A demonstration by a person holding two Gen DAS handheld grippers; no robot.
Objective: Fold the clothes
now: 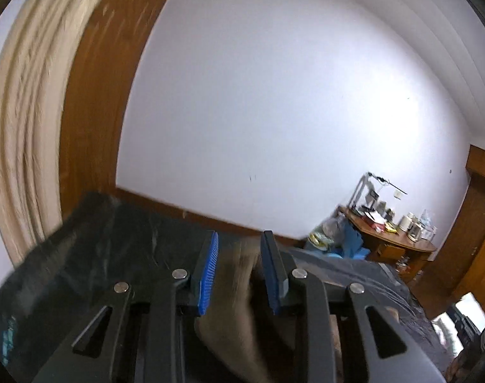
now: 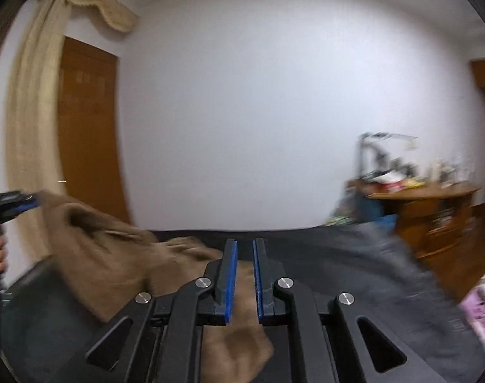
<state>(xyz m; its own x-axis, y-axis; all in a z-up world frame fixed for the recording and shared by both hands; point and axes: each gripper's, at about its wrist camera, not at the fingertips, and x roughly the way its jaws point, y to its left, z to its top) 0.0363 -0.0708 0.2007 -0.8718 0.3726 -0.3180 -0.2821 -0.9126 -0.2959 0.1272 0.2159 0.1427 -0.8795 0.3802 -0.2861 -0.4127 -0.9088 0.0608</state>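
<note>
Both grippers had the brown garment [image 2: 92,249] pinched: left gripper [image 1: 239,245] clamped on a fold, right gripper [image 2: 245,249] gripping fabric too, over the dark bed [image 2: 354,255].

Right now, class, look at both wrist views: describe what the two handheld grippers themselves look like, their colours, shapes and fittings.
Both the left gripper and the right gripper are matte black, with angular linkage arms, slanted cut-out slots and round silver pivot pins. Each finger carries a ribbed blue pad. No cables, markings or sleeves are visible.
</note>
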